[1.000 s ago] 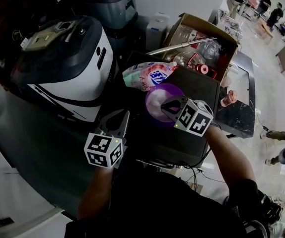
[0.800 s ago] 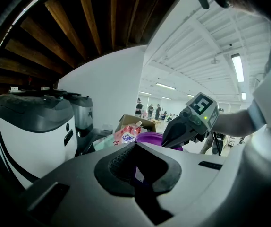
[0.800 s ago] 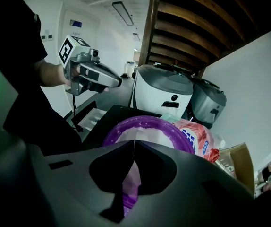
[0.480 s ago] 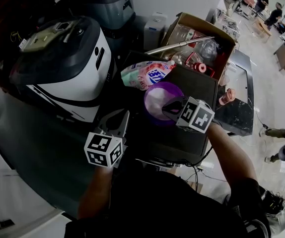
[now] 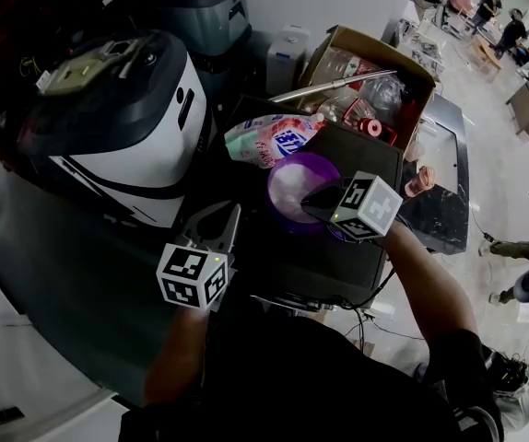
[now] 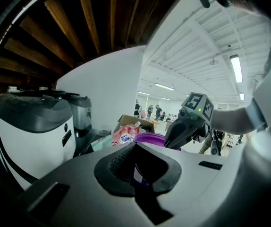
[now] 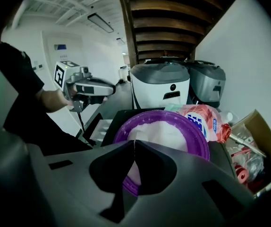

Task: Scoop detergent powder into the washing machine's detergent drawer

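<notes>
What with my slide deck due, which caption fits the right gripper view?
Jaws shut, the right gripper hovers over a purple bowl of white powder; pink pouch and left gripper beyond.

Ahead of me and to the right stands an open cardboard box (image 5: 382, 46) stuffed with clear plastic bottles. A metal rod (image 5: 338, 83) lies slanting across its near edge, and something with a red cap (image 5: 372, 125) sits at its lower corner. Left of the box a white jug (image 5: 288, 58) stands against the wall, with a grey appliance (image 5: 211, 7) further left. A pink cup (image 5: 421, 180) rests on a dark low table (image 5: 453, 215) to the right. Beyond it, on the pale floor (image 5: 513, 168), several people (image 5: 504, 21) stand well away. Dark wooden beams (image 6: 86, 18) run overhead.
</notes>
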Available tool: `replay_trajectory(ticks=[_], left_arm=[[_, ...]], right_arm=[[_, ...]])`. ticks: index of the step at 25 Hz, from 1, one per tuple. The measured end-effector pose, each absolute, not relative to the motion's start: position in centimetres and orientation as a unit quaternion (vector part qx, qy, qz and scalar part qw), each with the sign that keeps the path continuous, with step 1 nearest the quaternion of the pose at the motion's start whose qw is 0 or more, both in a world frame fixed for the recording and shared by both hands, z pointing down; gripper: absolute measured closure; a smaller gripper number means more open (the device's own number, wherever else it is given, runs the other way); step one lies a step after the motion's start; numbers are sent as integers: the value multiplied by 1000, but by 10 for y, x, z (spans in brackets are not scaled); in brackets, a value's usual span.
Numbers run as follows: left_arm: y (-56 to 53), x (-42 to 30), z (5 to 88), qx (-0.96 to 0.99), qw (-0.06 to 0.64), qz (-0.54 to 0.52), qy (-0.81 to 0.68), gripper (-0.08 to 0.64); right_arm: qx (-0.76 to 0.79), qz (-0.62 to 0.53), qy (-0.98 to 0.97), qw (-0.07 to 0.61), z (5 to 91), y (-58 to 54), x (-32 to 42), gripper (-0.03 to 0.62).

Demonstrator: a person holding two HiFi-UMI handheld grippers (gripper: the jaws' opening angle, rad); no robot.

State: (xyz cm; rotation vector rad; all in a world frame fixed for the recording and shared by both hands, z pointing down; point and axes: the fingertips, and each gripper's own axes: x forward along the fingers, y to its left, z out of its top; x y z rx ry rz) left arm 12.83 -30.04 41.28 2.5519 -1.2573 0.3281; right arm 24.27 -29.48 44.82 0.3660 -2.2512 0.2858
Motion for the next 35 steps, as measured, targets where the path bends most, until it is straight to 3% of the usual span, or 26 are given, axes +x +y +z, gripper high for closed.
replay_trajectory(ticks=[17, 35], left_arm=[[-301, 131, 413, 879, 140, 112, -443, 554], [-292, 155, 403, 874, 122, 127, -452, 554]], right_arm=[[187, 200, -908, 316, 440, -314, 262, 572], [261, 258, -914, 171, 430, -326, 307, 572]])
